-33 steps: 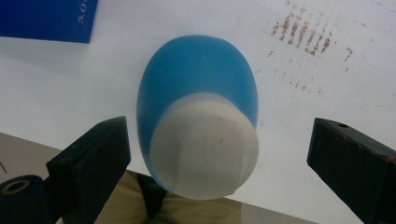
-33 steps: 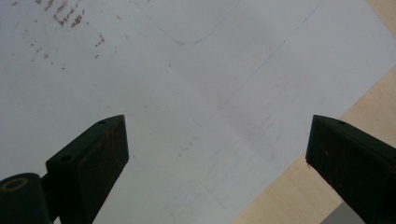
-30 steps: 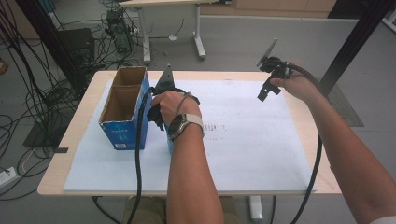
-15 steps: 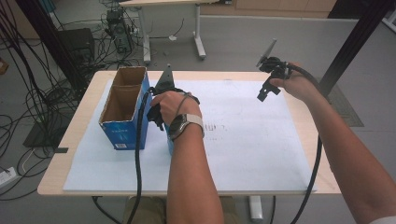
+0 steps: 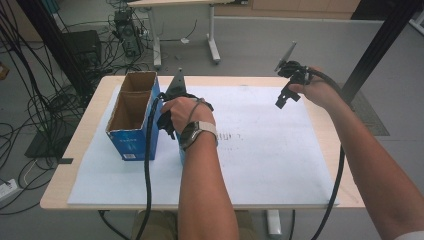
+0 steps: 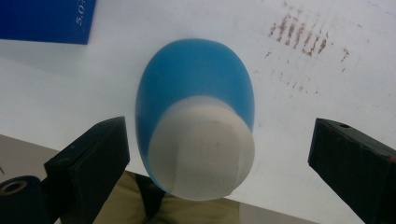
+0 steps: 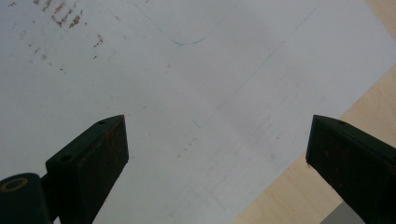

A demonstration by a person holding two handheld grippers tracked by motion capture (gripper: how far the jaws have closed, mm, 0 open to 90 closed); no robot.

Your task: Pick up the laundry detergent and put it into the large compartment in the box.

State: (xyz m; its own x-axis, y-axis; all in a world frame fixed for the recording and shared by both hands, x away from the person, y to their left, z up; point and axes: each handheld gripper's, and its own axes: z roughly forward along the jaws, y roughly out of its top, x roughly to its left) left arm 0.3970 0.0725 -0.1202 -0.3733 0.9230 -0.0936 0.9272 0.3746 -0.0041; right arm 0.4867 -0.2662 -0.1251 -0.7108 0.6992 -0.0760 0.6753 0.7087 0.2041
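A: Status on the left gripper [image 5: 172, 117]?

B: Early. It hangs over a blue, rounded plastic bottle with a whitish flat end [image 6: 196, 116], which stands on the white paper sheet [image 5: 260, 145] covering the wooden tabletop [image 5: 95, 125]. Nothing is grasped.

A: Jaws?

B: Spread wide in the left gripper view. The bottle sits between them, nearer the left-hand jaw, with a clear gap on both sides. No contact that I can see.

A: Where's the bottle relative to the box?

B: The open blue cardboard box with a brown inside [image 5: 131, 120] is just to the left of the left gripper in the high view. The bottle is directly under that gripper, beside the box, not in it. The box looks empty as far as the high view shows, though its floor is in shadow.

A: Right gripper [image 5: 286, 85]?

B: Raised over the far right part of the sheet, well apart from the bottle. Jaws spread, nothing between them, just paper and the tabletop edge beneath.

A: So what's left?

B: My read: closing on the bottle, the lift, and probably the move into the box. All of it is yet to do.
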